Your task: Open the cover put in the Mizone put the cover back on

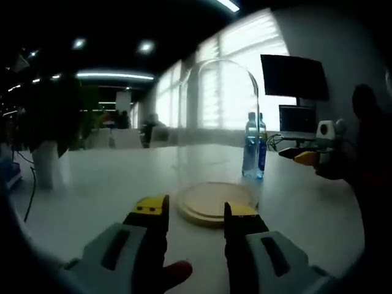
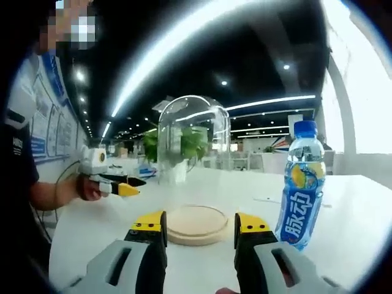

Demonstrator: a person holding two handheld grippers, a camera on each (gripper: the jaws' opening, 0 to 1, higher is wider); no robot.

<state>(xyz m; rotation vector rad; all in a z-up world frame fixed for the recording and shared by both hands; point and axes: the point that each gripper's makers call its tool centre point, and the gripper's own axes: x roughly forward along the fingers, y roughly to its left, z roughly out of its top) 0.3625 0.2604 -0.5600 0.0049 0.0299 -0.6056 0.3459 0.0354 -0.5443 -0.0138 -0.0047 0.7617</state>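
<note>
A clear glass dome cover [image 1: 217,122] stands on a round wooden base [image 1: 211,202] on the white table [image 1: 98,184]. A blue Mizone bottle [image 1: 254,147] stands upright behind the base, to its right. My left gripper [image 1: 196,211] is open just short of the base, holding nothing. My right gripper [image 1: 301,157] comes in from the right, beside the bottle. In the right gripper view the dome [image 2: 193,135] and base [image 2: 196,223] lie straight ahead of my open, empty right gripper [image 2: 199,225]. The bottle [image 2: 302,184] stands close on the right. My left gripper [image 2: 119,185] is held by a hand at the left.
A potted plant in a white pot [image 1: 49,165] stands at the table's left. A dark monitor [image 1: 294,76] hangs beyond the bottle, by bright windows. A person [image 2: 21,171] stands at the left of the right gripper view. Green plants [image 2: 184,147] show through the dome.
</note>
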